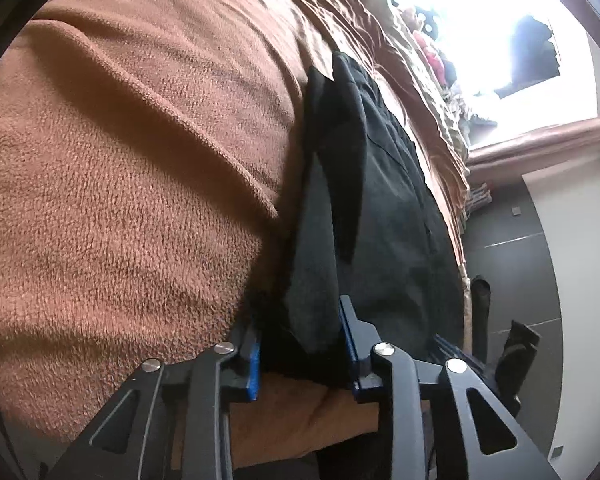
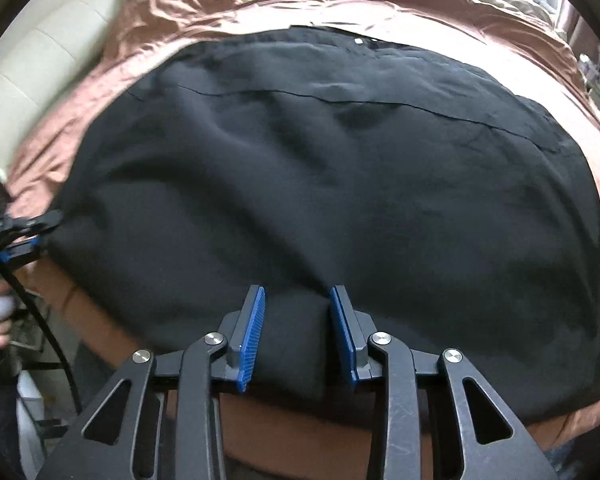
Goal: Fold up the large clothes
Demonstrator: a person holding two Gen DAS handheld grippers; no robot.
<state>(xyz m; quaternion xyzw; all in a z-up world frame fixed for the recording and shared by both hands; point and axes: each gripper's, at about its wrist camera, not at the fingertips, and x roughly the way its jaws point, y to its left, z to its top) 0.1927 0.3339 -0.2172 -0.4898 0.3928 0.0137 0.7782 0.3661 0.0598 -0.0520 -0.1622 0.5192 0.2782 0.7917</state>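
A large black garment (image 2: 320, 184) lies spread nearly flat over a bed covered with a brown blanket (image 1: 132, 168), its near hem along the bed's front edge. The left claw (image 1: 302, 344) sits at the garment's corner with a thick bunch of the black cloth filling the gap between its blue pads, clamped on it; from the right wrist view this claw appears at the far left, biting the same corner. The right claw (image 2: 298, 334) straddles a raised fold of the near hem, its pads against the cloth on both sides, gripping it
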